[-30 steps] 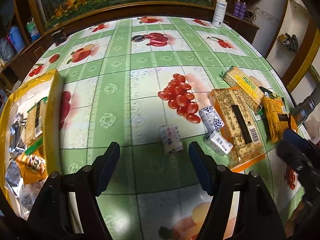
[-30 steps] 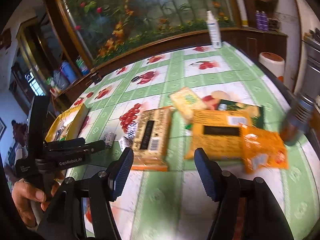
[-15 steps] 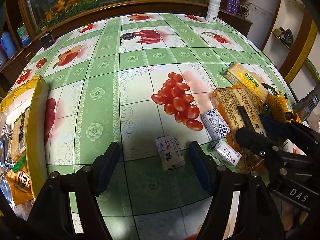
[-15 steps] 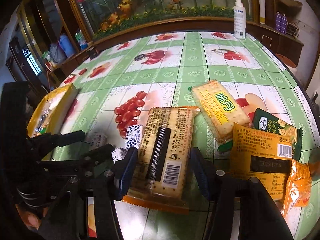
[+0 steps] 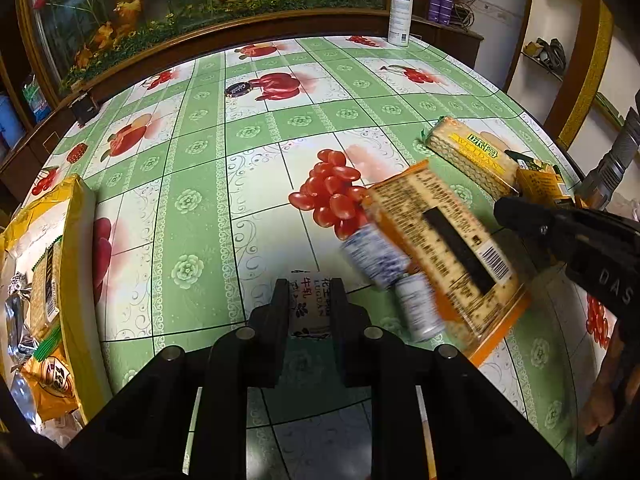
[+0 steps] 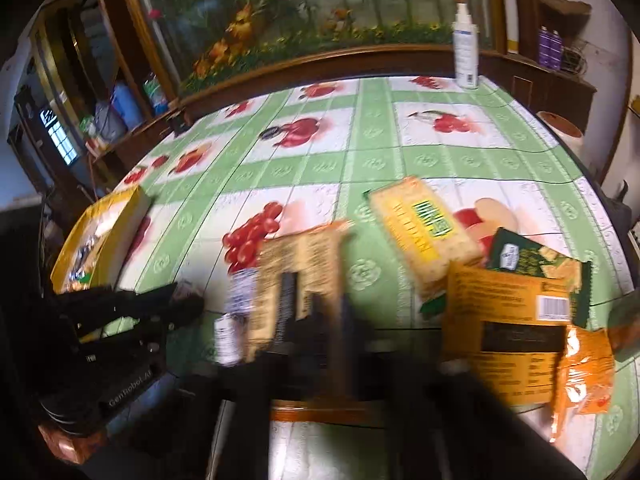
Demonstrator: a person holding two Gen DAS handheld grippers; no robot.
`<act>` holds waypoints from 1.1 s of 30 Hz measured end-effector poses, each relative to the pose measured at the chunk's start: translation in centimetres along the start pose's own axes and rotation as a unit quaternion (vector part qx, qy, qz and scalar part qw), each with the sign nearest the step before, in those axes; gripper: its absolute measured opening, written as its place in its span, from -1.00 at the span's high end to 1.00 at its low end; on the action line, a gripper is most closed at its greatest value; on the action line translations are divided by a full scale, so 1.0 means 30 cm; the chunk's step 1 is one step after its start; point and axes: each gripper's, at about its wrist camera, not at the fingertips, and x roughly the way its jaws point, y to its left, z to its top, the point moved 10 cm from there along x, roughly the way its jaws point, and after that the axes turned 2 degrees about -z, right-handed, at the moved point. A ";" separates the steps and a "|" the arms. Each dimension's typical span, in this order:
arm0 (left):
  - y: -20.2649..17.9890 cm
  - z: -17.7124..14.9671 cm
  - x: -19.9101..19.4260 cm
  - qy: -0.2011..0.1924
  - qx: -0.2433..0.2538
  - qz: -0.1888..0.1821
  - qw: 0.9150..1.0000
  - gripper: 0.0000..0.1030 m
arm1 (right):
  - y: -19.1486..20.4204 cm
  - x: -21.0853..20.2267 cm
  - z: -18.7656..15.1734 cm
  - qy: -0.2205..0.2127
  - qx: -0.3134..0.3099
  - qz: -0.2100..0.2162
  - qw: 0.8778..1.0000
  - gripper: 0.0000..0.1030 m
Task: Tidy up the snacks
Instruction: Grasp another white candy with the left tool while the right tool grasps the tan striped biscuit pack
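My left gripper point(image 5: 310, 298) is shut on a small white sweet packet point(image 5: 310, 308) with black characters, lying on the green fruit-print tablecloth point(image 5: 192, 200). Just to its right lie two blue-and-white packets point(image 5: 376, 256) point(image 5: 420, 308), blurred. The long orange-edged cracker pack point(image 5: 444, 248) sits tilted and blurred against them. In the right wrist view my right gripper point(image 6: 332, 316) has its fingers together on the near part of that cracker pack point(image 6: 300, 276); blur hides the exact contact. The right gripper point(image 5: 520, 220) also shows at the pack's right edge.
An open yellow bag point(image 5: 76, 216) holding several snacks lies at the left table edge. On the right lie a yellow-green cracker pack point(image 6: 424, 232), a green packet point(image 6: 536, 260), an orange packet point(image 6: 508, 320) and a small orange bag point(image 6: 584, 372). A spray bottle point(image 5: 400, 12) stands far back.
Both grippers closed: the left on the white sweet packet, the right on the cracker pack. The pack shifted left and tilted, nudging the blue-and-white packets.
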 end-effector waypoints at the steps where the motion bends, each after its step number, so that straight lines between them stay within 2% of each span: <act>1: 0.002 -0.003 0.001 0.002 -0.002 0.000 1.000 0.69 | -0.006 0.012 -0.005 0.010 -0.001 -0.002 1.000 0.95; 3: 0.011 -0.010 -0.001 0.002 -0.008 0.001 1.000 0.69 | -0.018 0.038 -0.018 0.024 0.009 0.001 1.000 0.68; 4: 0.018 -0.013 -0.004 0.001 -0.010 0.003 1.000 0.69 | -0.024 0.043 -0.024 0.024 0.018 0.002 1.000 0.31; 5: 0.025 -0.018 -0.006 0.001 -0.013 0.004 1.000 0.69 | -0.025 0.045 -0.029 0.026 0.023 0.003 0.999 0.09; 7: 0.038 -0.027 -0.011 0.002 -0.019 0.002 1.000 0.69 | -0.012 0.045 -0.033 0.025 0.032 0.018 0.999 0.01; 10: 0.059 -0.042 -0.021 0.003 -0.028 -0.002 1.000 0.69 | 0.012 0.036 -0.024 0.018 0.030 0.025 0.999 0.01; 12: 0.072 -0.053 -0.028 0.001 -0.033 -0.004 0.999 0.69 | 0.029 0.021 -0.014 0.010 0.031 0.032 0.999 -0.15; 14: 0.075 -0.059 -0.031 0.000 -0.032 -0.004 0.999 0.69 | 0.040 0.033 -0.014 0.017 0.018 0.016 1.000 -0.44; 17: 0.077 -0.064 -0.038 0.000 -0.035 -0.008 0.999 0.69 | 0.048 0.066 -0.021 0.028 -0.004 -0.012 1.000 -0.36; 20: 0.095 -0.069 -0.044 -0.001 -0.040 -0.008 0.999 0.69 | 0.027 0.037 0.000 0.005 0.017 -0.007 1.000 -0.34; 22: 0.110 -0.073 -0.045 0.000 -0.047 -0.010 0.999 0.69 | 0.029 0.033 0.008 0.014 0.025 0.009 1.000 -0.37; 27: 0.117 -0.079 -0.053 -0.001 -0.051 -0.013 0.999 0.69 | 0.147 0.069 -0.007 0.035 -0.029 0.007 0.999 -0.39; 29: 0.121 -0.083 -0.060 -0.002 -0.052 -0.014 0.999 0.69 | 0.196 0.099 -0.025 0.045 -0.064 -0.012 0.997 -0.28; 33: 0.139 -0.088 -0.079 -0.004 -0.055 -0.014 0.998 0.69 | 0.191 0.095 -0.019 0.033 -0.092 -0.060 0.993 -0.25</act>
